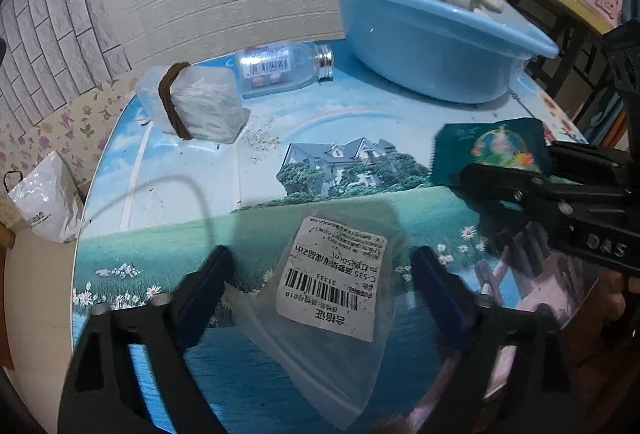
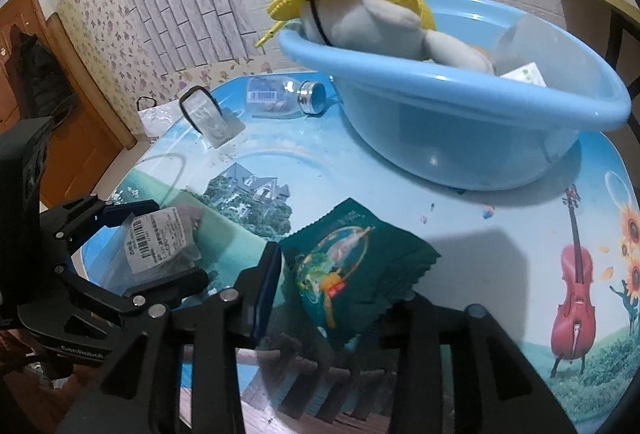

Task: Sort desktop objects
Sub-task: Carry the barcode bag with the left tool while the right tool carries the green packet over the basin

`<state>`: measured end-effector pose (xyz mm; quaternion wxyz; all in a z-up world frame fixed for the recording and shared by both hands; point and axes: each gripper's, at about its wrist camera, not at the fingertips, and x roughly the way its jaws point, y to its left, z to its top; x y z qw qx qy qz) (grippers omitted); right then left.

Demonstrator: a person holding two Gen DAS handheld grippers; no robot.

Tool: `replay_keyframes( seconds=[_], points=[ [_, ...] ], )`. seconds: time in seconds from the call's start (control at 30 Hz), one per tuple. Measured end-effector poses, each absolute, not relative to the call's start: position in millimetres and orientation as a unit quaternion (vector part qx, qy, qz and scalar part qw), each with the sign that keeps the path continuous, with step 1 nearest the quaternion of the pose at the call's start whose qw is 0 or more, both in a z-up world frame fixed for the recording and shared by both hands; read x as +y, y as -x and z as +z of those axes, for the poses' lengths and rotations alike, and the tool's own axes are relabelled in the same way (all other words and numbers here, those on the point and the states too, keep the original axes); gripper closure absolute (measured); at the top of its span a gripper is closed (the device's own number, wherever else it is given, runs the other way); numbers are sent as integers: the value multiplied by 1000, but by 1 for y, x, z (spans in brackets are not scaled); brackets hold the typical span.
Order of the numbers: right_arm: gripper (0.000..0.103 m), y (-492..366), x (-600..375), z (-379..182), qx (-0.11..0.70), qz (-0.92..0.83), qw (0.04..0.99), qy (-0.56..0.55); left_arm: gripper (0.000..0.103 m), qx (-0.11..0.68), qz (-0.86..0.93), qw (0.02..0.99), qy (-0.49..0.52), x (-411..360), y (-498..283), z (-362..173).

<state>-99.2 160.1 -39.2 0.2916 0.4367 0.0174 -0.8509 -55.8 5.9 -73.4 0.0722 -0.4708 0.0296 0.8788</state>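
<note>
Risk: the clear labelled bag (image 1: 332,286), lying flat on the tabletop (image 1: 248,170), is thin and slippery, so the left tool (image 1: 320,286) may pinch only a corner, or nothing, and let it slide away. The green packet (image 2: 352,266) could likewise slip out on the way to the blue basin (image 2: 460,122). Left tool: about half open, straddling the bag, pads apart from it. Right tool (image 2: 340,298): narrow, closed on the green packet's near edge.

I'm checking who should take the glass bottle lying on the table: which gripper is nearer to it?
Left, though neither is close. The left gripper straddles the clear labelled bag, with the bottle further ahead. The right gripper holds the green packet, farther away.
</note>
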Motion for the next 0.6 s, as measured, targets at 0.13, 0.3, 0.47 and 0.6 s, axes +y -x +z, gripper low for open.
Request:
replay_keyframes(
  seconds=[0.13, 0.3, 0.47, 0.6],
  points=[
    [92, 96, 157, -34, 26, -854, 300, -425, 66, 33, 880, 82, 467, 6, 55, -69],
    [92, 90, 152, -20, 32, -859, 312, -406, 69, 20, 879, 90, 468, 2, 54, -62],
    [92, 87, 151, -4, 29, -861, 324, -390, 69, 7, 895, 93, 437, 1, 52, -34],
    [92, 85, 154, 8, 21, -865, 325, -382, 69, -29, 904, 88, 418, -5, 56, -11]
  ],
)
